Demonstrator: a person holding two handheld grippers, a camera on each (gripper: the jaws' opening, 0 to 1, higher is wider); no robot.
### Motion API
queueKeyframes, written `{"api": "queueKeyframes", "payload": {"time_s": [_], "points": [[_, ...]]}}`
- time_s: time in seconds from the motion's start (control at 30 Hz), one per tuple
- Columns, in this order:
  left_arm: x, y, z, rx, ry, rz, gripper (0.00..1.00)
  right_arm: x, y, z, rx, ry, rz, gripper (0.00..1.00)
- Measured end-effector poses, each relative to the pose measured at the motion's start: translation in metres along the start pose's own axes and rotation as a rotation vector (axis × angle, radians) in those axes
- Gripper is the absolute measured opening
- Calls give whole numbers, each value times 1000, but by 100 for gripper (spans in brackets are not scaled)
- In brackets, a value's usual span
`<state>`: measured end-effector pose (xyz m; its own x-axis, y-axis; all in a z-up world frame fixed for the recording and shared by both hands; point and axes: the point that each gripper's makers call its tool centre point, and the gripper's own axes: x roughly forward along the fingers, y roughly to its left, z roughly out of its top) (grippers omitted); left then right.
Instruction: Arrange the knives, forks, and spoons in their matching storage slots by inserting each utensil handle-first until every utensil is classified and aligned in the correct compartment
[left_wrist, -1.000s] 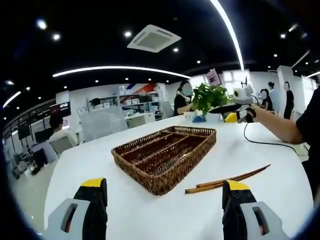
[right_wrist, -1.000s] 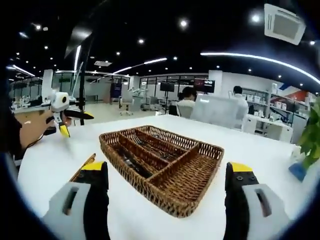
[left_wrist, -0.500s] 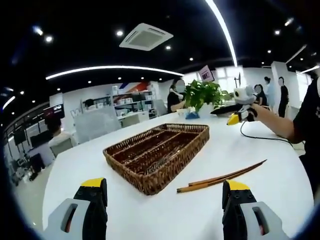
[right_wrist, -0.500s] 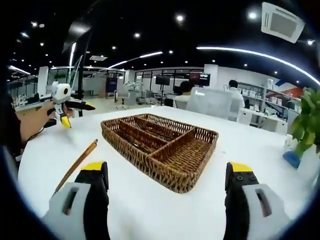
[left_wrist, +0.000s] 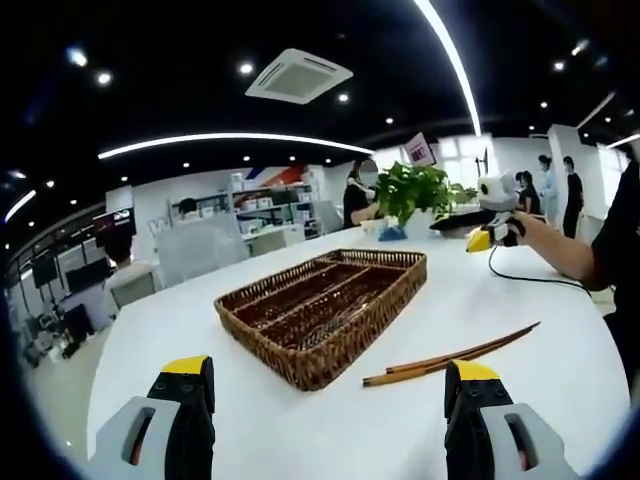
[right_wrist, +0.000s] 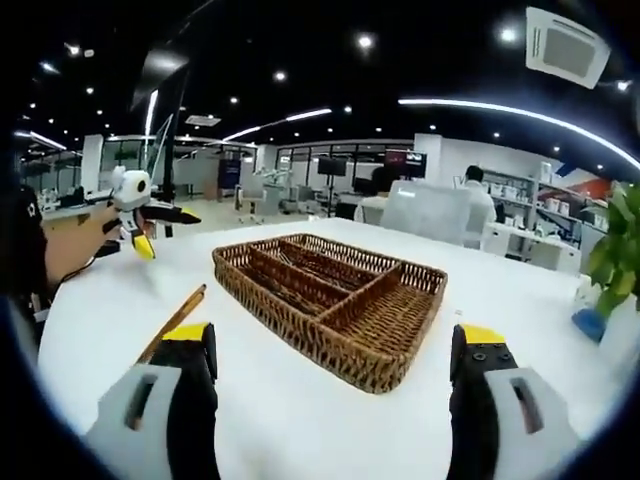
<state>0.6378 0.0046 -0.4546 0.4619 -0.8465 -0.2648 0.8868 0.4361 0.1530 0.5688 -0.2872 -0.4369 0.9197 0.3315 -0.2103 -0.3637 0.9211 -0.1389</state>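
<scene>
Here, a brown basket (left_wrist: 320, 318) in the middle of a white table (left_wrist: 150, 330), with long slots inside. Holds some dark utensils (left_wrist: 335, 325) lying flat in the slots; too dim to tell knives from forks or spoons. Just beside the basket, two brown chopsticks (left_wrist: 450, 355) flat on the table, close together, not touching the basket. Down low, the left gripper (left_wrist: 328, 372) with yellow tips, jaws spread wide, nothing between them, hanging above the table near the basket's corner. Same for the right gripper (right_wrist: 332, 338): jaws wide apart, pinching nothing, pointing at the basket from the other side. Far across the table in the left gripper view, the right gripper too, up in the air in a hand (left_wrist: 535, 232), with a wire (left_wrist: 540, 283) trailing down to the table. Behind it, a green plant (left_wrist: 415, 190). Further back, desks, shelves and people.
</scene>
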Motion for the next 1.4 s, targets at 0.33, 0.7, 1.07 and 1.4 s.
{"api": "queueKeyframes", "payload": {"time_s": [0.33,0.7,1.07,1.4], "points": [[0,1,-1,2,5,0,100,10,50,4,-4,-3,151,99],[1,1,-3,6,9,-1,100,13,122,-24,-107,96,414,99],[0,1,-2,7,6,0,100,20,140,-48,-175,168,451,99],[1,0,-3,9,7,-1,100,29,124,-65,-169,254,365,99]]}}
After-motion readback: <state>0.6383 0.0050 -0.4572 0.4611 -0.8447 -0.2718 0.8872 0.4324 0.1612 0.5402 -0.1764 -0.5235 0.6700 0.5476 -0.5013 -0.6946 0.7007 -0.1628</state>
